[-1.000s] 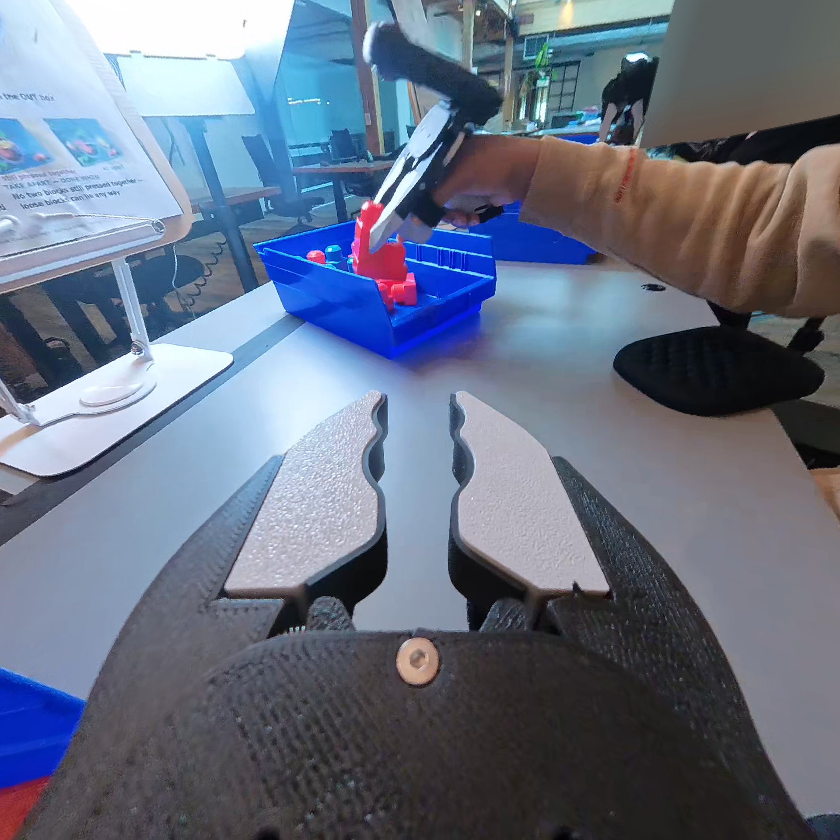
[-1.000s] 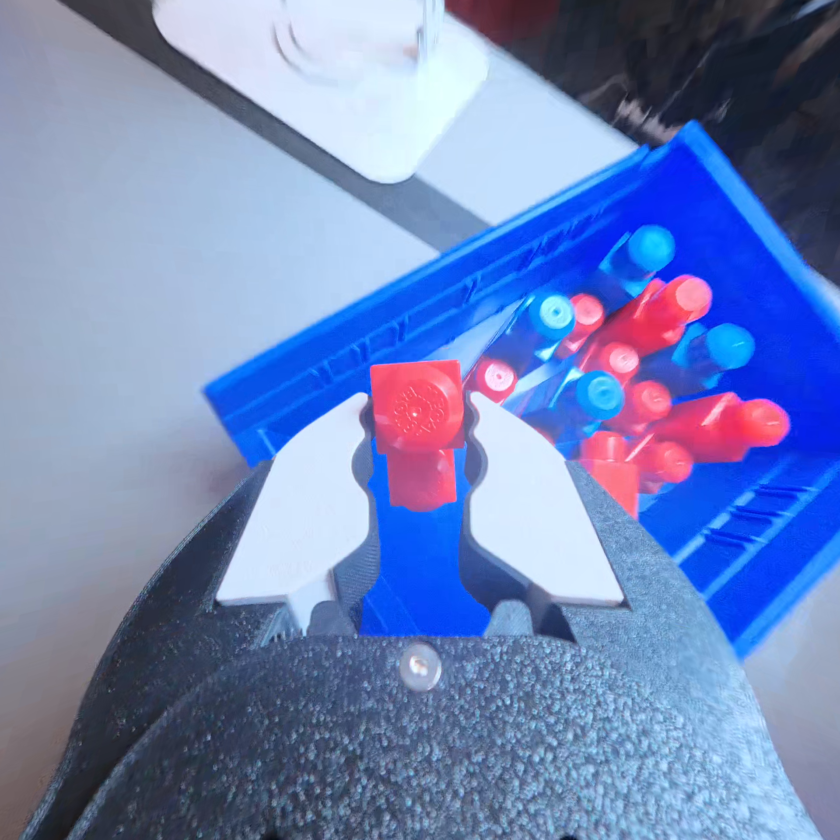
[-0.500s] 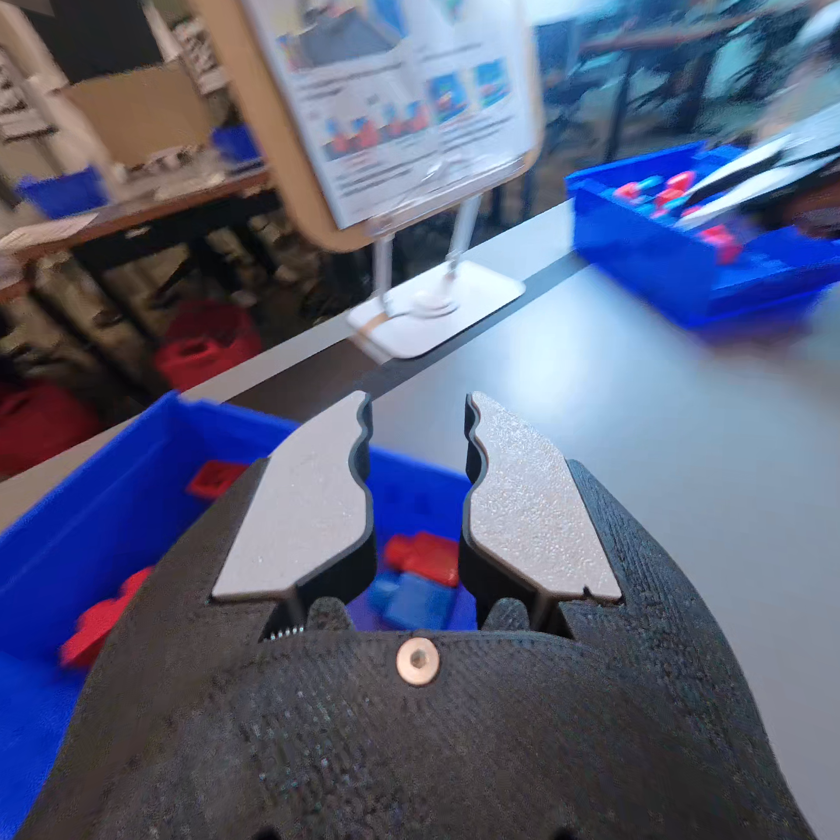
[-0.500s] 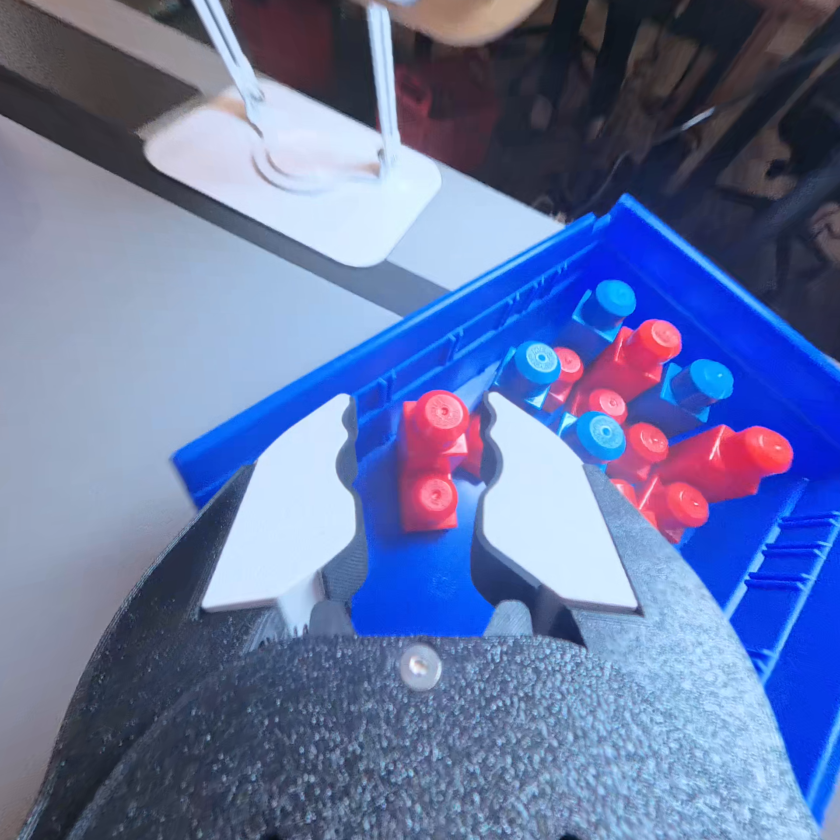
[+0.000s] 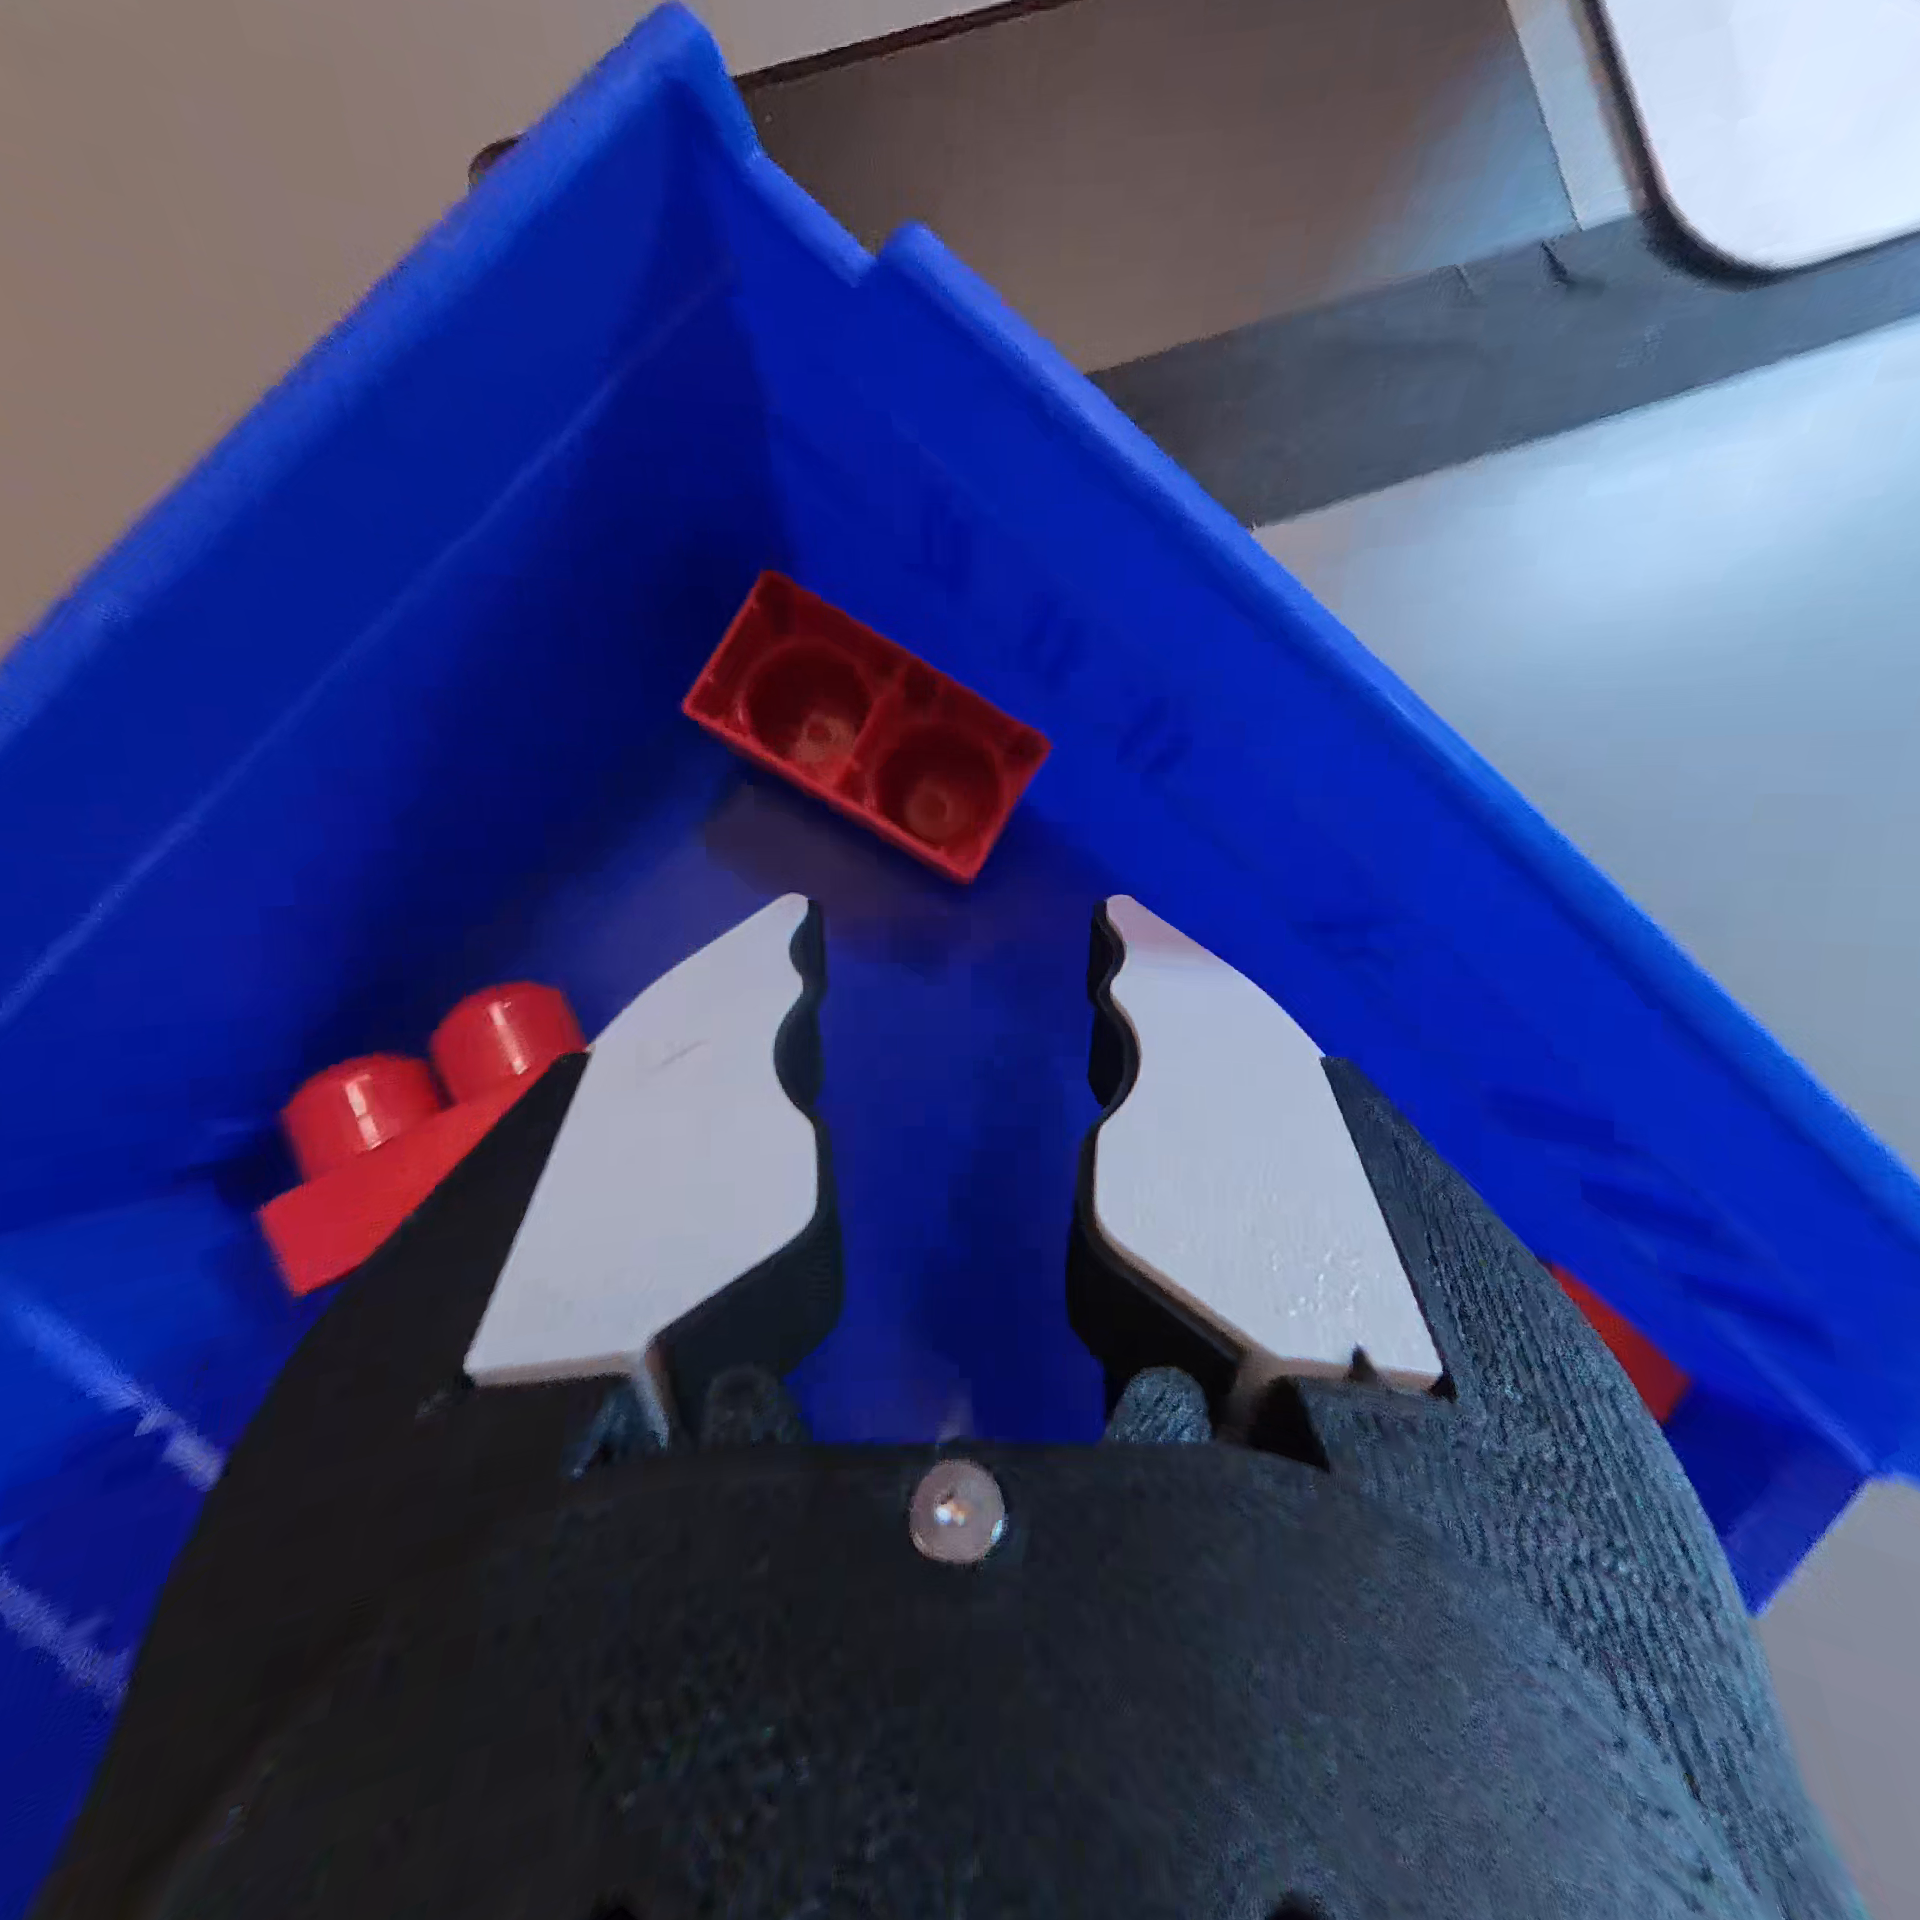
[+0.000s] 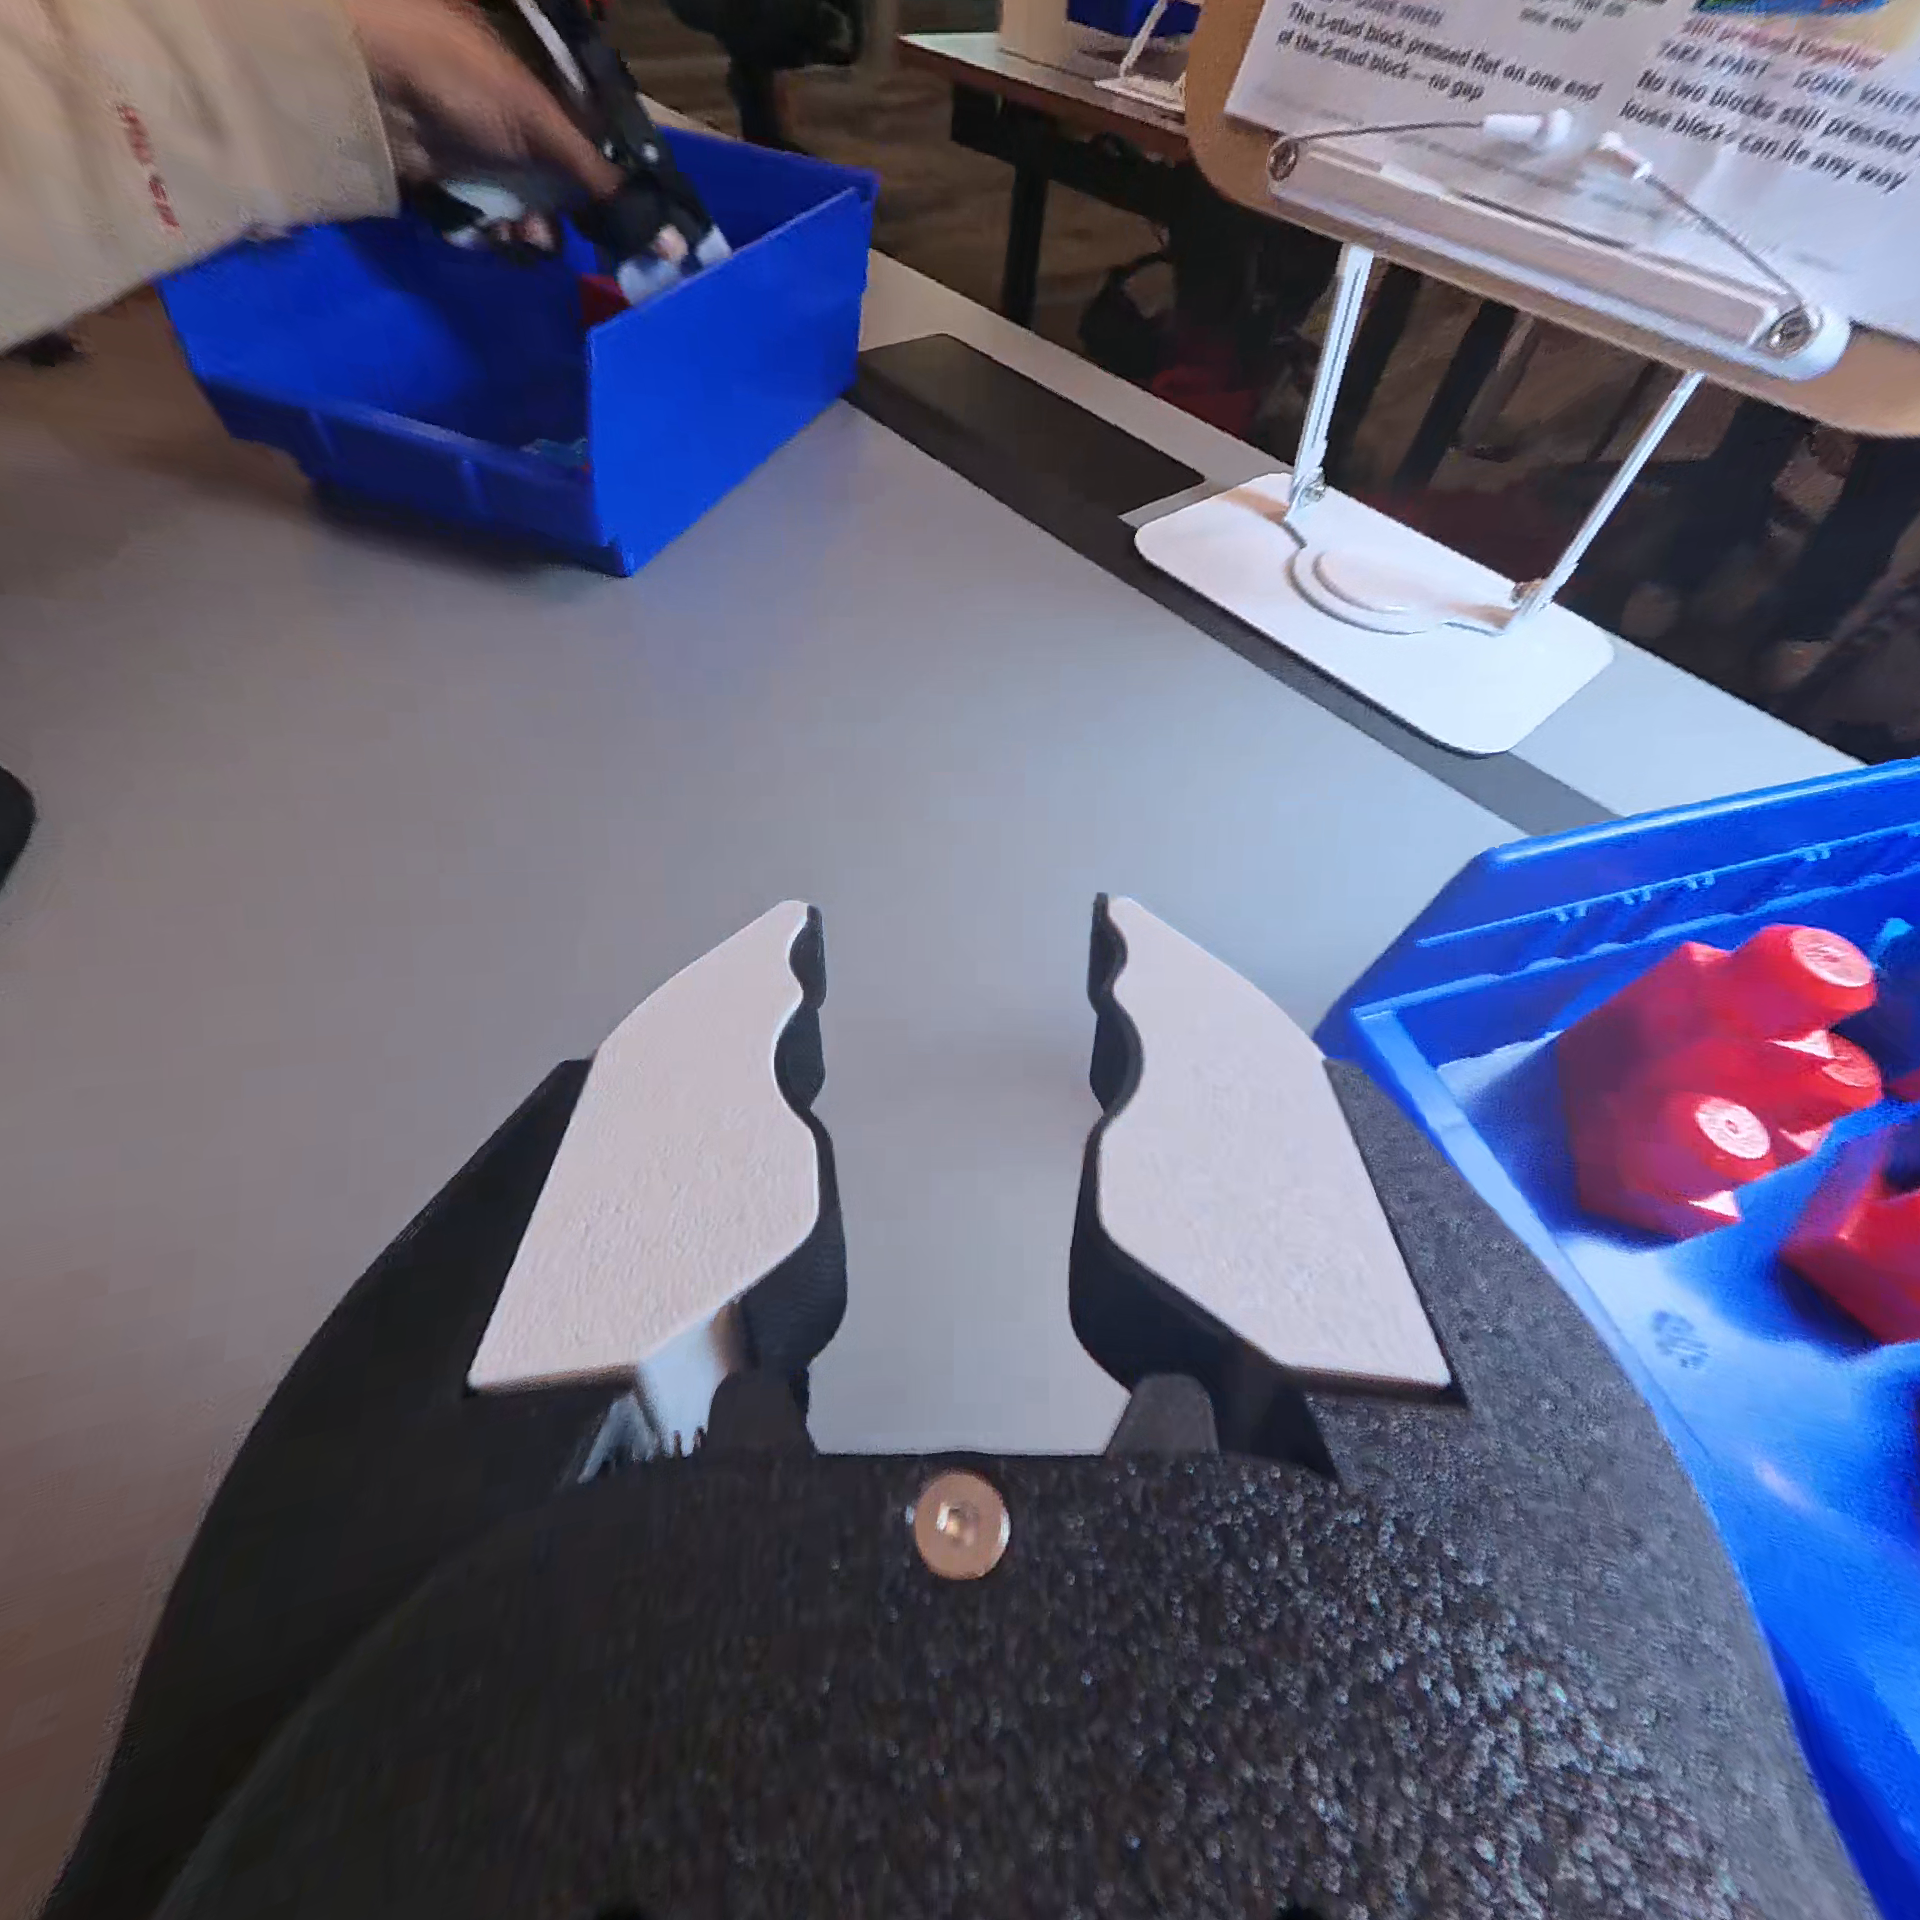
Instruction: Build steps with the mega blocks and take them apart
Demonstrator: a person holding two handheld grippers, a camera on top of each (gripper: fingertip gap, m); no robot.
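inside, blue bin (image 5: pixel 436 540) holds upturned red block (image 5: pixel 868 727).

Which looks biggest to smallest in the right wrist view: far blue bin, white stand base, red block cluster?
1. Far blue bin
2. White stand base
3. Red block cluster

The last two look close in size, and the cluster sits nearer the camera, so their true order is unsure.
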